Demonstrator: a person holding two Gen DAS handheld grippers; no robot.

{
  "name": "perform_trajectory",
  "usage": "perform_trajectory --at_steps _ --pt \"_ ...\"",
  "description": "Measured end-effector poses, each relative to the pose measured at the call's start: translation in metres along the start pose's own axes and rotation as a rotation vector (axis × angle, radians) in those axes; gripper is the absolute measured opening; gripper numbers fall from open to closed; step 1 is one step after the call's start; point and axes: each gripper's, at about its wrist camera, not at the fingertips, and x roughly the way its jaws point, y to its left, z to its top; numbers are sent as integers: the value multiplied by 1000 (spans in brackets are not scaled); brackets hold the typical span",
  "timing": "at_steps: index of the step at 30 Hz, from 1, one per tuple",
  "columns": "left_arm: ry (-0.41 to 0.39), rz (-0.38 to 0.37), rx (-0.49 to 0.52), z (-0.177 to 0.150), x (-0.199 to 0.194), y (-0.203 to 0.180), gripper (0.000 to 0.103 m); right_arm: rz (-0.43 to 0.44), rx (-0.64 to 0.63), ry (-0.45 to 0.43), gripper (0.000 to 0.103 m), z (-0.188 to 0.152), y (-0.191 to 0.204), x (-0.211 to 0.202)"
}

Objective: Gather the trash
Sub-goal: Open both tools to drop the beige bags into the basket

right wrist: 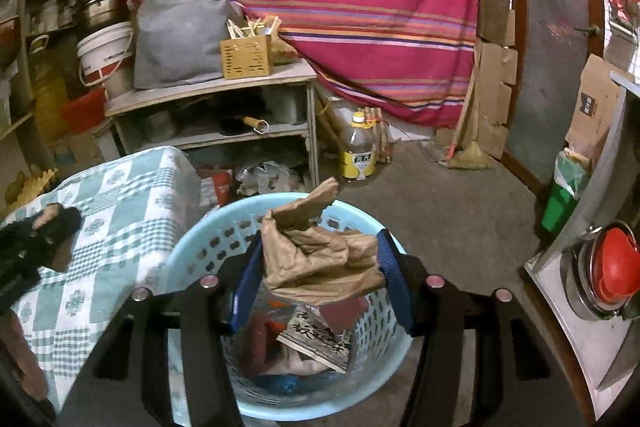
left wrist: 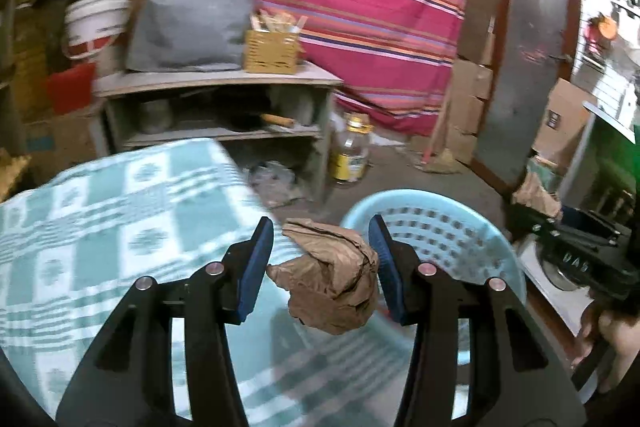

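Plainly little writing can be read: the yellow label on the clear plastic bottle [right wrist: 359,151] standing on the floor is too blurred to make out, and the black characters on the printed paper packet [right wrist: 320,341] lying in the pale blue perforated plastic basket [right wrist: 192,247] look like Chinese script, though I cannot read them. The left gripper [left wrist: 320,263] has its blue-padded fingers [left wrist: 256,267] closed on a crumpled brown paper wad [left wrist: 330,287], held at the corner of the surface under its green-and-white checked cloth [left wrist: 100,207], just beside the basket. The right gripper [right wrist: 320,267] grips a crumpled brown paper bag [right wrist: 316,255] directly above the basket, which already holds red wrappers and other scraps (all piled loosely). Beyond stand a grey wooden shelf unit [right wrist: 216,95], a small wicker box of sticks [right wrist: 246,57] beside a grey bag on top of it, a white bucket [right wrist: 106,53] to the left, and a red striped cloth [right wrist: 340,7] hanging behind.
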Motion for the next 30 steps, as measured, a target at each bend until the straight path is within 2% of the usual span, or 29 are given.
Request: perform_trajectory --at_steps 6,12,16,18,20,24,26,30 --pt "39 -74 7 -4 30 -33 49 -14 4 8 55 -2 -9 4" --pt "46 -132 -9 1 46 -48 49 -22 37 24 55 -5 -22 8" --pt "44 -140 7 3 51 -58 49 -20 46 29 55 -6 -27 9" --pt "55 -150 19 3 53 -63 57 -23 40 31 55 -7 -28 10" --pt "40 -131 34 4 51 -65 73 -25 36 34 55 -8 -28 11" --pt "10 -86 50 8 39 -56 83 -30 37 33 55 -7 -30 12" --pt "-10 -57 32 10 31 -47 92 -28 40 34 55 -7 -30 12" --pt "-62 37 32 11 8 -30 97 -18 31 39 55 -8 -25 14"
